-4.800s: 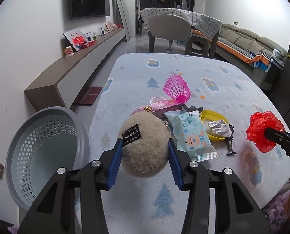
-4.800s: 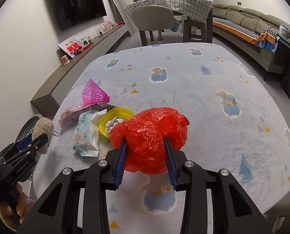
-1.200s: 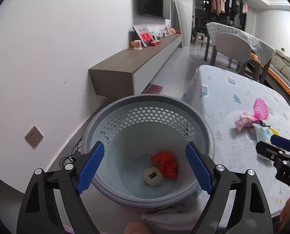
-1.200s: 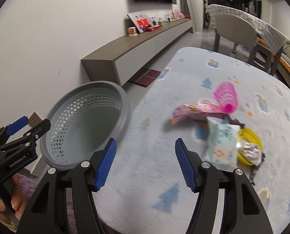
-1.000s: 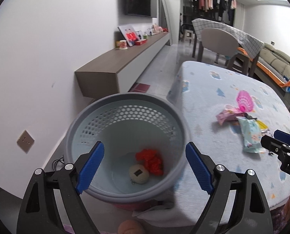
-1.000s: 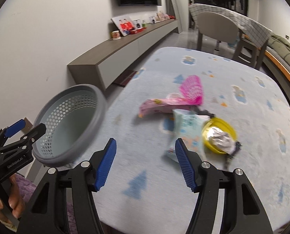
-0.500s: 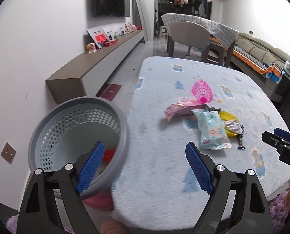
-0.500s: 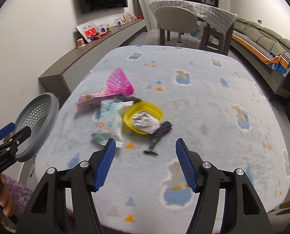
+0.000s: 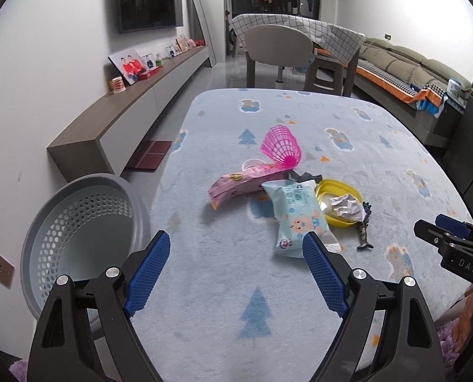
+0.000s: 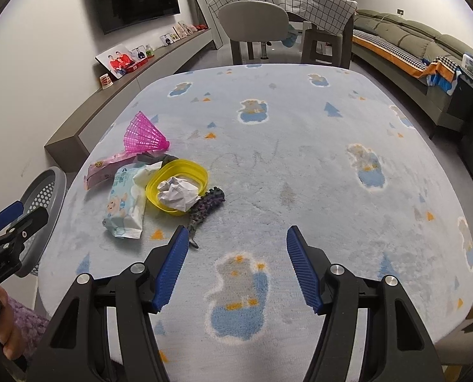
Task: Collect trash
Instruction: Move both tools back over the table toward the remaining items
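Note:
A heap of trash lies on the blue patterned table (image 9: 348,159): a pink net cone (image 9: 281,149), a pink wrapper (image 9: 243,184), a wet-wipe pack (image 9: 300,216), a yellow lid (image 9: 338,191) holding crumpled paper (image 9: 346,207), and a dark toy figure (image 9: 363,226). The grey perforated basket (image 9: 80,232) stands off the table's left edge. My left gripper (image 9: 236,270) hangs open and empty over the near table edge, short of the wipe pack. My right gripper (image 10: 235,264) is open and empty too, to the right of the heap (image 10: 176,191), its left pad near the toy figure (image 10: 204,207).
A low wall shelf (image 9: 134,108) with photo frames runs along the left wall under a TV. A chair (image 9: 278,47) and a covered table stand beyond the far edge, a sofa (image 9: 421,67) at the right. A hand in a purple sleeve (image 10: 17,328) holds the left gripper.
Both grippers swung right, away from above the basket, and now face the table and the trash heap. The pompom and red bag held earlier lay in the basket a second ago.

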`<state>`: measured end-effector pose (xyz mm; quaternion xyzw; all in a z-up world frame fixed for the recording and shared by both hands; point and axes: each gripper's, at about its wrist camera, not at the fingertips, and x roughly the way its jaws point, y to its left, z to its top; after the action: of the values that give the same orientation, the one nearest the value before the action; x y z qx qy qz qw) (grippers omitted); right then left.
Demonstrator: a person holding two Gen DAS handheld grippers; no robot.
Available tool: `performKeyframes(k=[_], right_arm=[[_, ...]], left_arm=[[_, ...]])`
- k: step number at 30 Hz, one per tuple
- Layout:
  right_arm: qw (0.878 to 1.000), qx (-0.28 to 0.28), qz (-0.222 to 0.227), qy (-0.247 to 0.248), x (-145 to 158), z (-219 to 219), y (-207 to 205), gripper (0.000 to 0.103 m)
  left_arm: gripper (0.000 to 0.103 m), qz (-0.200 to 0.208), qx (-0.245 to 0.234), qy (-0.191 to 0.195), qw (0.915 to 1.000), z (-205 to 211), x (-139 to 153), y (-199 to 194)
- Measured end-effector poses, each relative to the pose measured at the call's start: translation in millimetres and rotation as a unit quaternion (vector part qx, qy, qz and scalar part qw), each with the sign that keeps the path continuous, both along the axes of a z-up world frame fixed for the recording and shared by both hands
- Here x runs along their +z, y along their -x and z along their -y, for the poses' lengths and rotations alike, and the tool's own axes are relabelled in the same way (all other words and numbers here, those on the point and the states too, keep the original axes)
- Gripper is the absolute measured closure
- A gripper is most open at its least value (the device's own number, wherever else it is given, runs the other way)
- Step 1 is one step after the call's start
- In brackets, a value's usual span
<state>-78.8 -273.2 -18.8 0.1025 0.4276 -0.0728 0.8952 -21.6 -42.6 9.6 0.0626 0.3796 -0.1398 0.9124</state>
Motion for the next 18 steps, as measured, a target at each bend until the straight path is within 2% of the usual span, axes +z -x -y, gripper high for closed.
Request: performKeyframes(k=[8,18], right_arm=[[1.0,-0.005,-0.013,-0.007,-13,9,-6,0.042],[0.999,-0.014,-0.026,-0.017,-26,20,-8,0.042]], left_arm=[[0.019,-0.004,-0.018,-0.003,0.9998,22,-3,-13],[0.019,-0.012,-0.022,-0.003,0.9997,29,-11,-25]])
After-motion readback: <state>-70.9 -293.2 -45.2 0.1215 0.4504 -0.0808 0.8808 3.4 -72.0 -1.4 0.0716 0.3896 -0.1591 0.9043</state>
